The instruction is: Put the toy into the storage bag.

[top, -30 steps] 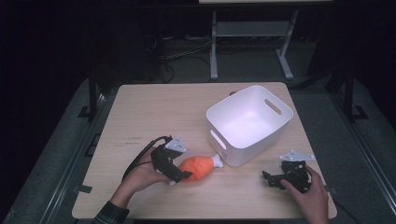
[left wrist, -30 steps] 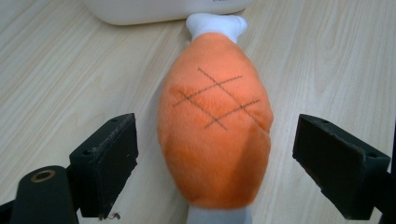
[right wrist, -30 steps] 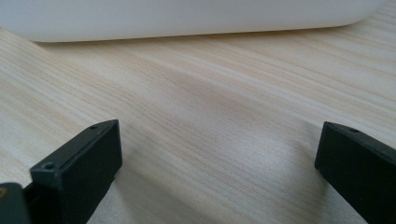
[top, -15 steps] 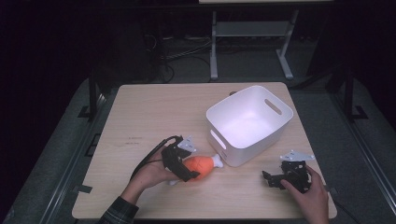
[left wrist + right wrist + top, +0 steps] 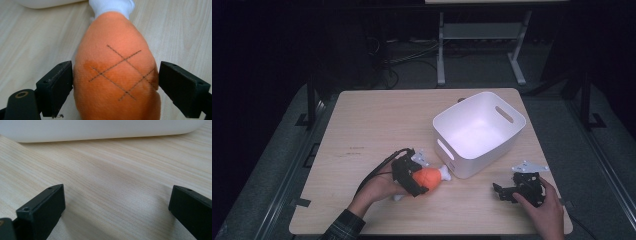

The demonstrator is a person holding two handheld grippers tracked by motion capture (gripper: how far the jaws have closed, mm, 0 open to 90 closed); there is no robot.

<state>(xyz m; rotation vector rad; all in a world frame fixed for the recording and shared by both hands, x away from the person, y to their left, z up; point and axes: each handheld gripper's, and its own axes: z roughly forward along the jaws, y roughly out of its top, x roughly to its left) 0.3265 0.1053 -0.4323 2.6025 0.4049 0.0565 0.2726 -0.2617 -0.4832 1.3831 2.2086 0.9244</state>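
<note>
Straddling an orange plush drumstick [image 5: 115, 72], the left gripper [image 5: 115, 90] has one black finger [image 5: 56, 87] against the toy's flank, while the other finger [image 5: 183, 87] sits just at the opposite flank. From the left gripper view I cannot tell whether the fingers are already clenched on the toy or merely set close around it. Dark stitched lines cross the toy's orange fabric, and a white bone end [image 5: 111, 7] sticks out at its far tip.

In the high view the drumstick [image 5: 430, 178] lies on the wooden bench [image 5: 377, 125], just beside the near wall of a white plastic bin [image 5: 479, 132], with its white end pointing toward that bin. The left gripper [image 5: 411, 176] is held in the person's left hand [image 5: 379, 187], and a plaid sleeve [image 5: 343, 226] comes in from the bottom edge. A black cable trails from this gripper toward the person.

The right gripper [image 5: 504, 192] rests low on the bench near its front right corner, held in the person's right hand [image 5: 544, 210], well apart from the toy. In the right gripper view its fingers [image 5: 43, 207] stand spread wide over bare wood, grasping nothing, with the bin's white wall [image 5: 100, 130] across the top.
</note>
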